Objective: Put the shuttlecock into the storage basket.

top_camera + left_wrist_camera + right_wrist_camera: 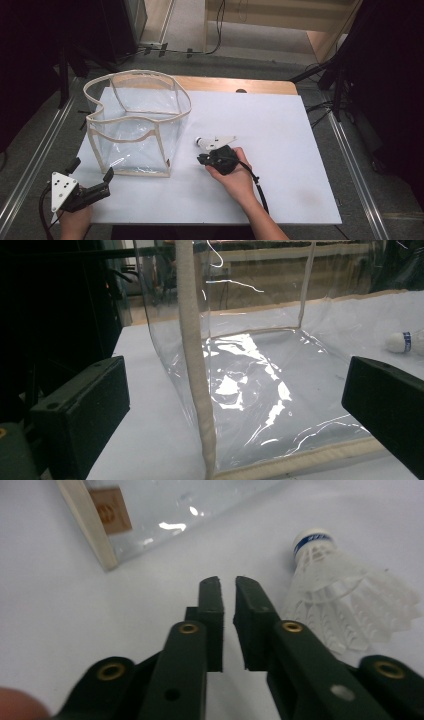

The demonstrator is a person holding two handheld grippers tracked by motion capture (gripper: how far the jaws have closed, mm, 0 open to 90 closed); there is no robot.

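Right now the white feathered shuttlecock (345, 600), cork-tipped with a blue band, lies on my white bench (280, 150) just beside my right claw (227, 587), whose black jaws are nearly together with nothing between them. My left claw (92, 175) stands wide apart near the clear plastic bag (137, 125) with beige fabric trim.
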